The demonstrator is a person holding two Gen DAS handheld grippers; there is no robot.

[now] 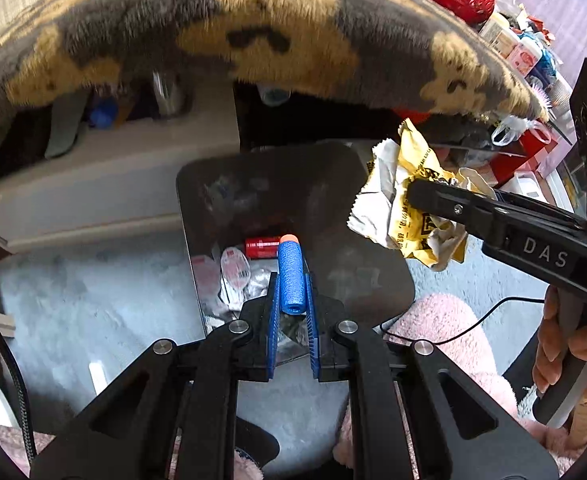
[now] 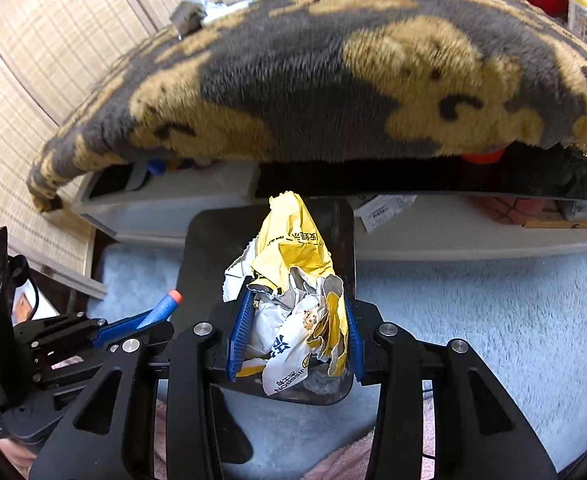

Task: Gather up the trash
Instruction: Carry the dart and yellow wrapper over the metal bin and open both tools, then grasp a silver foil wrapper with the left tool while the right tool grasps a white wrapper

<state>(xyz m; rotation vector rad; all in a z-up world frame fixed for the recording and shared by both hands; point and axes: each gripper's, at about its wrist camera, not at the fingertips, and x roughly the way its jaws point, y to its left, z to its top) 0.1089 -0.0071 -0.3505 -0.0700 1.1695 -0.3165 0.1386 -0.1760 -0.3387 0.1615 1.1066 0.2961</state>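
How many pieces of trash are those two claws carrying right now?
2. The left claw grips a blue foam dart over the dark bin. The right claw grips a crumpled yellow wrapper above the same bin. More trash lies inside the bin.

- Right tool (image 2: 295,328) clamps a crumpled yellow wrapper (image 2: 293,292) above a dark bin (image 2: 201,256).
- Left tool (image 2: 133,326) grips a blue foam dart (image 2: 161,306) beside it.

Crumpled yellow-white wrapper (image 2: 293,296) and blue foam dart (image 1: 291,278), both held above dark bin (image 1: 261,184).
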